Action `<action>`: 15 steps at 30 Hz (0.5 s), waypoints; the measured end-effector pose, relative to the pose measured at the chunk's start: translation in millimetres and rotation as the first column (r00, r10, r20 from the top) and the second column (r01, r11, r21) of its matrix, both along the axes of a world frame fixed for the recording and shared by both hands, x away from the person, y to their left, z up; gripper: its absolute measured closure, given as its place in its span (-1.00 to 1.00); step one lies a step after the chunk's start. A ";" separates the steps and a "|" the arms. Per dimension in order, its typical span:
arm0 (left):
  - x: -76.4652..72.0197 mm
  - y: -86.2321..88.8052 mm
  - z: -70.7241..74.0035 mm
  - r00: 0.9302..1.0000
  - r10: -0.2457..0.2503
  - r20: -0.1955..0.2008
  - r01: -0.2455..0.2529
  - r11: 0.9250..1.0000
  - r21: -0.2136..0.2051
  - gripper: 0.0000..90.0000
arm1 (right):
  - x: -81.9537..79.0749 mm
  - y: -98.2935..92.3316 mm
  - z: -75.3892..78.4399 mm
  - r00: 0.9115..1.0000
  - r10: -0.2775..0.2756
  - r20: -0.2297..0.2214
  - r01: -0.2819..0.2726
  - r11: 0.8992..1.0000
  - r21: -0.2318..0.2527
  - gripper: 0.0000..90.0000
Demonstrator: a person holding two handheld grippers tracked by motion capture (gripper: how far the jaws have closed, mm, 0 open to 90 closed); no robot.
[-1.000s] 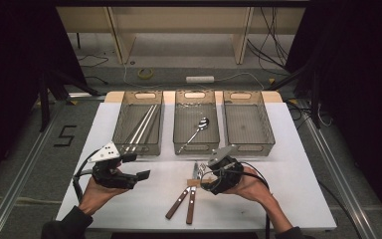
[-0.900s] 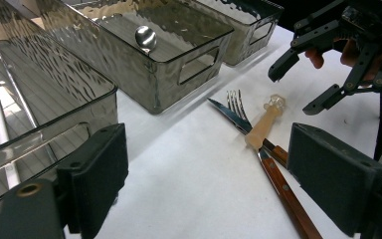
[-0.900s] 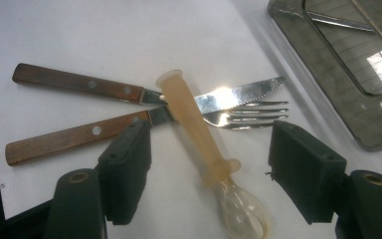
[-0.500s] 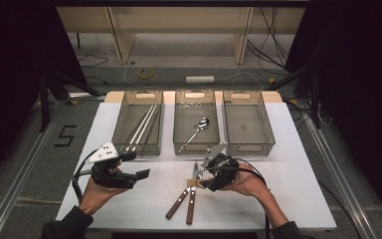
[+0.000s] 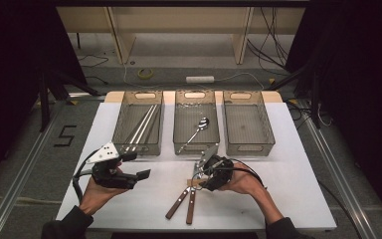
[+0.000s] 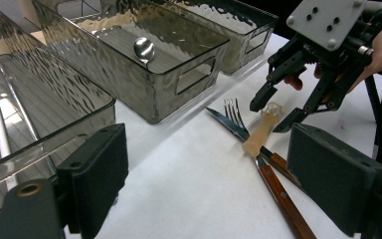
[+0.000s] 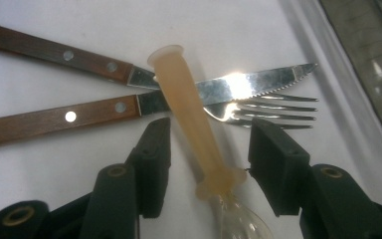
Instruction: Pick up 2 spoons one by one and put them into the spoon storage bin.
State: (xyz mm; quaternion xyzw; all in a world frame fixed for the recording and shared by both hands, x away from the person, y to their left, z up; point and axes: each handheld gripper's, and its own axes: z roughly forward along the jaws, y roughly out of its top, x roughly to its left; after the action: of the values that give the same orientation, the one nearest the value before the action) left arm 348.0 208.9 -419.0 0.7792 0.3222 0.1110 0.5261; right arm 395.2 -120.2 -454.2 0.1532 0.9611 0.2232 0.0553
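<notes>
A beige plastic handle (image 7: 184, 94) with a clear bowl end lies across a wooden-handled knife (image 7: 248, 84) and fork (image 7: 278, 112) on the white table. My right gripper (image 7: 209, 144) straddles that handle. Its jaws have just been closing, with a gap still showing on both sides, so it is open. In the high view the right gripper (image 5: 202, 175) is low over the cutlery, with the knife handle (image 5: 177, 203) and fork handle (image 5: 191, 205) pointing toward the person. My left gripper (image 5: 142, 175) hovers open and empty to the left, facing the beige handle (image 6: 258, 137).
Three clear bins stand in a row at the back. The left bin (image 5: 124, 112) holds long metal rods, the middle bin (image 5: 195, 145) holds a metal spoon (image 5: 199, 127), and nothing lies in the right bin (image 5: 264, 124). The table's front edge is close to the forearms.
The right gripper has moved left and down over the cutlery, and its jaws stand narrower than before. The left gripper has stayed where it was.
</notes>
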 end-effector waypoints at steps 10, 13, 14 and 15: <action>-0.9 -1.0 0.6 1.000 -0.003 0.007 0.003 1.000 0.001 -0.64 | 3.1 3.0 -7.6 0.999 0.035 0.008 -0.035 0.999 -0.034 0.30; -1.2 -1.4 0.6 1.000 -0.003 0.007 0.003 1.000 0.003 -0.64 | 3.4 3.5 -8.3 0.999 0.039 0.010 -0.039 0.999 -0.035 0.32; -1.2 -1.5 0.5 1.000 -0.005 0.007 0.005 1.000 0.004 -0.64 | 3.5 3.5 -8.6 0.999 0.039 0.010 -0.039 0.999 -0.037 0.33; -1.2 -1.7 0.5 1.000 -0.004 0.005 0.004 1.000 0.004 -0.64 | 4.1 3.8 -9.1 0.999 0.047 0.013 -0.047 0.998 -0.040 0.34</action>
State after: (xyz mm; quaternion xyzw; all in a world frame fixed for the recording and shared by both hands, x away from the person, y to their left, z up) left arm 346.8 207.2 -418.5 0.7805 0.3189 0.1126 0.5258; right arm 399.3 -116.4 -463.2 0.1278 0.9682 0.2065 0.0597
